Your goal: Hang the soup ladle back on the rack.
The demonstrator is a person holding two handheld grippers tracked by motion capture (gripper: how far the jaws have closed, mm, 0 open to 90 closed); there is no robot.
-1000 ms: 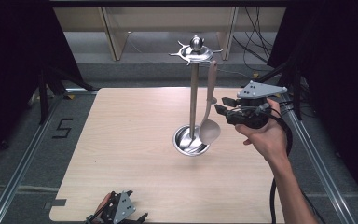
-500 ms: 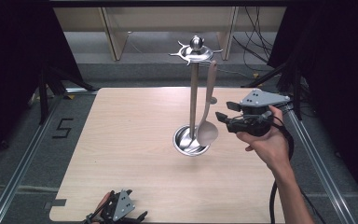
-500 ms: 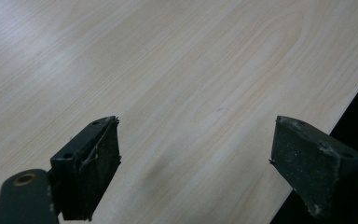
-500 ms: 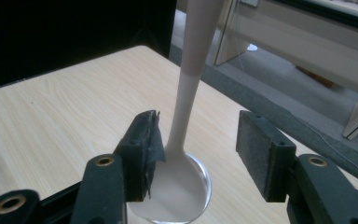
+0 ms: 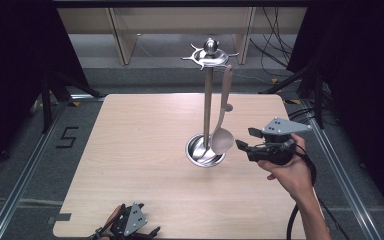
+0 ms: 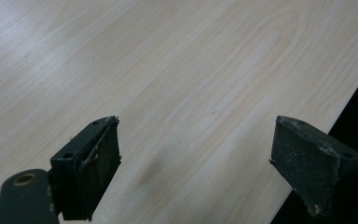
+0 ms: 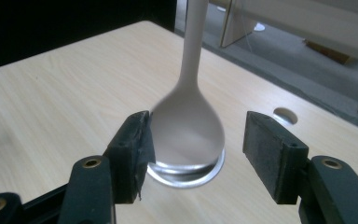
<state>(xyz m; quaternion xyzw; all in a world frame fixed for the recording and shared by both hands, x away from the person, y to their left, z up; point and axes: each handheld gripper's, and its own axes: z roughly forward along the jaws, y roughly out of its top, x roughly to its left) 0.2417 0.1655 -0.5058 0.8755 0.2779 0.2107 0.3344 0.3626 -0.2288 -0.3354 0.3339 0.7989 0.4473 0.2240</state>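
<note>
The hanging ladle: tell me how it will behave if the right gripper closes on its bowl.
The ladle hangs freely from the stand's top hook, so it will probably swing when nudged. Its smooth, rounded bowl looks slippery; the right gripper's pads may slide off. Its thin handle suggests it is light and stiff.

The one thing I can read is a black "5" (image 5: 67, 137) marked on the grey floor (image 5: 25, 150), just off the left edge of the tabletop (image 5: 140, 165), about level with its middle and well apart from that edge's near corner. Seen from the high view, it stands upright. The tabletop itself bears no writing that I can make out, and nothing else I can see carries a legible label, brand or sign.
</note>
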